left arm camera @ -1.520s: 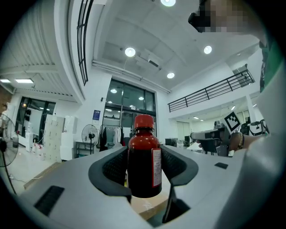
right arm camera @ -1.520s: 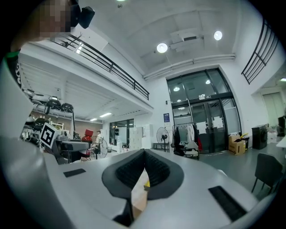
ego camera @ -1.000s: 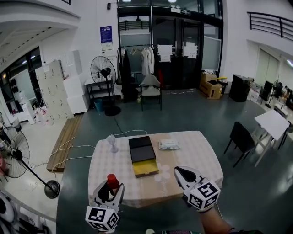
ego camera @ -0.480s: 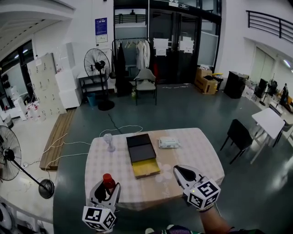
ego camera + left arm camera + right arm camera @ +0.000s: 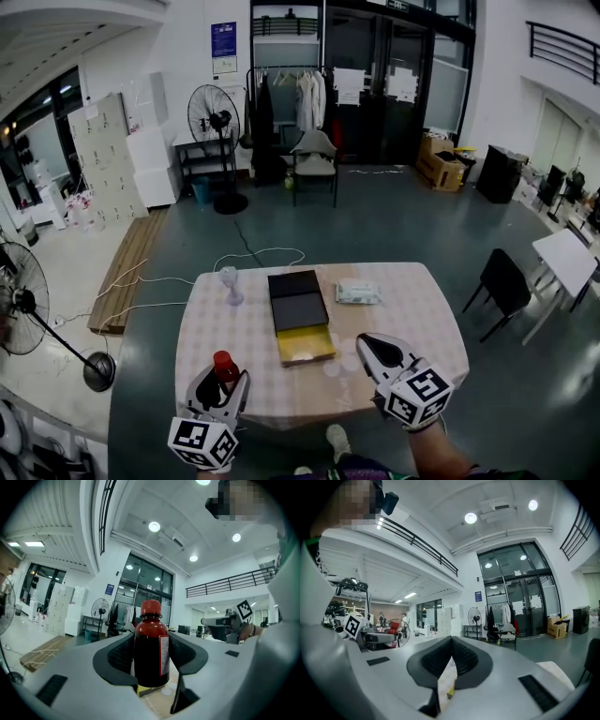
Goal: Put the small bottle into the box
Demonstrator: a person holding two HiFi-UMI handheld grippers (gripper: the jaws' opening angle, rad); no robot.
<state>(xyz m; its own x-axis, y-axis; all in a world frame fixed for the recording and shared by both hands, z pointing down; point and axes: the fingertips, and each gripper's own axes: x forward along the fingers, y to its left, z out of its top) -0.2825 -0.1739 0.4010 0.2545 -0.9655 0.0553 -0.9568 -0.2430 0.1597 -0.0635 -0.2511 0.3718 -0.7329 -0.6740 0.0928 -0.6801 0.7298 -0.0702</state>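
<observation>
A small dark bottle (image 5: 151,649) with a red cap stands upright between the jaws of my left gripper (image 5: 219,384), whose pads press on its sides. In the head view the bottle (image 5: 225,367) is held at the table's near left edge. The box (image 5: 304,323) lies open in the middle of the table, its black lid folded back and a yellow tray toward me. My right gripper (image 5: 372,349) hovers over the table's near right part, its jaws shut with nothing between them (image 5: 451,660).
A checked cloth covers the table (image 5: 403,314). On it stand a clear glass (image 5: 230,284) at the far left and a white packet (image 5: 357,293) at the far right. A black chair (image 5: 503,284) stands right of the table, a standing fan (image 5: 33,314) at left.
The view has shifted a little. Both grippers keep their places relative to the table, and the bottle stays in the left one.
</observation>
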